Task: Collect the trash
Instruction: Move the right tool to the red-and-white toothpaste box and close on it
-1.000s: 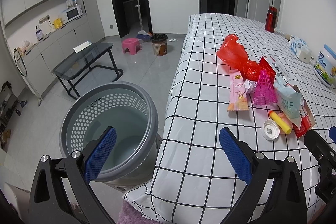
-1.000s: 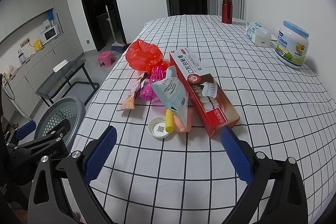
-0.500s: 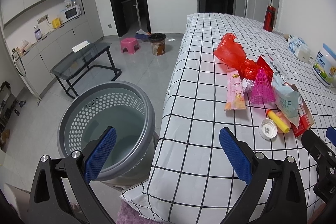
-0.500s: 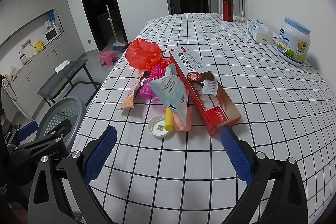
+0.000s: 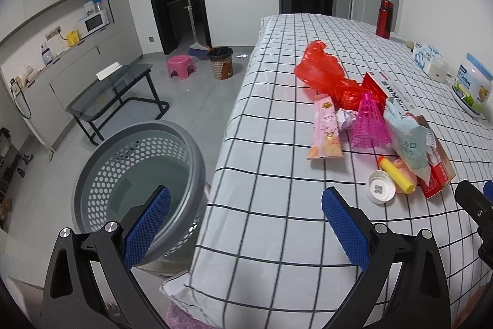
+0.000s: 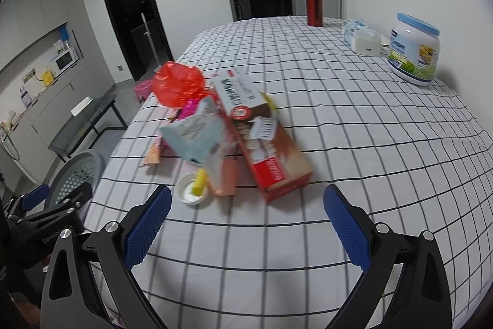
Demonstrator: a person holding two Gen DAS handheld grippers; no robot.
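Note:
A pile of trash lies on the checked table (image 5: 277, 205): a red plastic bag (image 5: 319, 71) (image 6: 178, 85), a pink wrapper (image 5: 326, 128), a pink mesh cone (image 5: 368, 122), a light blue pouch (image 5: 409, 144) (image 6: 194, 134), a red toothpaste box (image 6: 258, 131), a yellow tube (image 5: 394, 174) (image 6: 198, 182) and a white cap (image 5: 380, 190) (image 6: 188, 193). A grey perforated basket (image 5: 138, 171) (image 6: 77, 171) stands on the floor left of the table. My left gripper (image 5: 246, 224) is open and empty, over the table's corner and basket. My right gripper (image 6: 246, 224) is open and empty, just short of the pile.
A red flask (image 6: 313, 6), a tissue pack (image 6: 362, 37) and a white jar (image 6: 413, 54) stand at the table's far right. On the floor are a glass side table (image 5: 117, 88), a pink stool (image 5: 181, 67) and a small brown bin (image 5: 220, 62).
My right gripper has moved forward and lower toward the pile, with the view blurred. My left gripper has drifted slightly left and back. Both stay open.

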